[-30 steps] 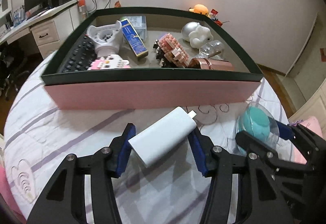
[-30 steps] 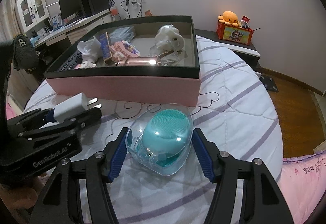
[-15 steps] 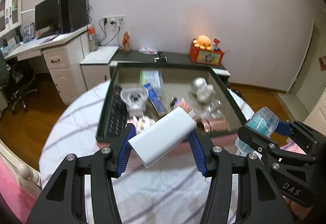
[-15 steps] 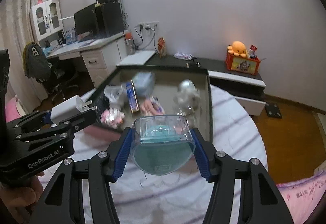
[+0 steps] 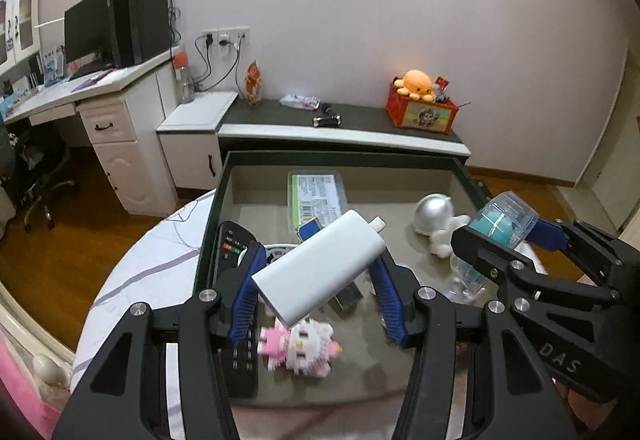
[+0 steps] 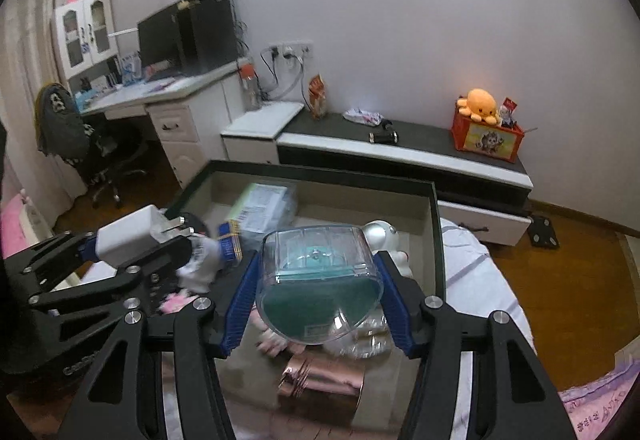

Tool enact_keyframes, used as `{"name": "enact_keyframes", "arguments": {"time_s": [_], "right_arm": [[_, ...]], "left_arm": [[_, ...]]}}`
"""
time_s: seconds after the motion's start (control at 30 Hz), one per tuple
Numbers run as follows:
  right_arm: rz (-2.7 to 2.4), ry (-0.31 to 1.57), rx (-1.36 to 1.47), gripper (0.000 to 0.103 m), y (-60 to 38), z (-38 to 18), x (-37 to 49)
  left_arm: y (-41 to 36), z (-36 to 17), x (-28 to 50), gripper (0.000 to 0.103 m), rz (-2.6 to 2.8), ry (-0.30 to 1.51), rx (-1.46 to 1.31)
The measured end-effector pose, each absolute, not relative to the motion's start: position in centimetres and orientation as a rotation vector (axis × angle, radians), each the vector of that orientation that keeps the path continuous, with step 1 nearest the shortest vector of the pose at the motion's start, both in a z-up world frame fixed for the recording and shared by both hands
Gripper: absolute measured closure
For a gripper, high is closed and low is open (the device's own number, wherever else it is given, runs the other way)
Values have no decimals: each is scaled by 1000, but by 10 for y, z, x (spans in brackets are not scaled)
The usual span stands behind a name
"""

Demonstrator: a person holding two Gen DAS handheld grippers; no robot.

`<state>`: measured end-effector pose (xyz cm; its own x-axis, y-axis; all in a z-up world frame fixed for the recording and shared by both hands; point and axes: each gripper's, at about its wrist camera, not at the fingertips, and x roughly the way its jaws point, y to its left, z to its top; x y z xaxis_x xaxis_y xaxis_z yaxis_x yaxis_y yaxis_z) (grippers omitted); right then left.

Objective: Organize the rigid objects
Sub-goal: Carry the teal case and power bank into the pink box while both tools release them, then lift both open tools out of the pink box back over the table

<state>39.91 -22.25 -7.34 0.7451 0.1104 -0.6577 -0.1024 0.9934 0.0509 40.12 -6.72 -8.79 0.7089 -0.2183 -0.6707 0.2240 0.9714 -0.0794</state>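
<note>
The left claw [image 5: 316, 280] is clamped on a white charger [image 5: 320, 266], its blue pads [image 5: 247, 290] pressing both long sides; the charger sits tilted, its metal plug end pointing up and to the right. The right claw [image 6: 318, 290] grips a clear plastic case [image 6: 318, 278] with a teal facial brush inside, pads tight against the case's flanks. Both claws hang above an open dark-rimmed box [image 5: 340, 157] that sits on a bed with a striped sheet [image 5: 148, 268]. Beneath the left claw lie a pink-and-white block figure [image 5: 298, 346] and a black remote [image 5: 232, 240]. Farther in are a silver-helmeted astronaut figure [image 5: 434, 218] and a labelled clear pack [image 5: 316, 196] near the back wall. Under the right claw rests a rose-gold cylinder [image 6: 320, 376]. Beyond the box, an orange octopus plush [image 5: 416, 82] sits on a red box atop a low cabinet.
</note>
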Motion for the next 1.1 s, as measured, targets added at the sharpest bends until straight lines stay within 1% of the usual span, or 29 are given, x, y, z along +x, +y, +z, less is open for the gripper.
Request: {"name": "enact_keyframes", "arguments": {"time_s": [0.23,0.3,0.33,0.37,0.4,0.43,0.47,0.5,0.53,0.57,0.6,0.63,0.7,0.87,1.1], "right_arm": [[110,793,29,44,-231,-108,430],[95,792,20,36,-231,-112,432],[94,794,23,35,-232,-113,433],[94,793,35,31,-234,-112,432],[87,789,38,23,-235,-111,431],[75,779,37,21,-236,-108,429],[73,774,39,19,-237,-106,427],[76,774,47,18,-239,-105,425],[78,775,59,17,-241,-103,423],[77,773,67,17,-242,-101,421],[71,772,70,15,-242,-99,417],[60,768,69,12,-242,-95,412],[37,741,69,0,-242,-84,401],[42,656,88,0,-239,-49,354],[39,552,65,0,-218,1,266]], "left_arm": [[-73,-119,428,48,-218,794,13],[-72,-122,429,45,-210,796,12],[-71,-122,430,41,-200,800,14],[-71,-122,430,40,-196,801,15],[-69,-122,429,38,-193,805,13],[-67,-121,428,30,-189,809,8],[-64,-120,425,25,-168,807,5],[-59,-117,422,16,-147,795,5],[-56,-113,418,11,-138,779,1],[-54,-110,414,9,-139,768,-4],[-51,-106,408,2,-144,753,-12],[-48,-100,401,0,-140,733,-13],[-43,-88,386,0,-132,693,-9],[-31,-56,343,0,-104,639,-15],[-12,-20,257,0,-99,564,-43]]}}
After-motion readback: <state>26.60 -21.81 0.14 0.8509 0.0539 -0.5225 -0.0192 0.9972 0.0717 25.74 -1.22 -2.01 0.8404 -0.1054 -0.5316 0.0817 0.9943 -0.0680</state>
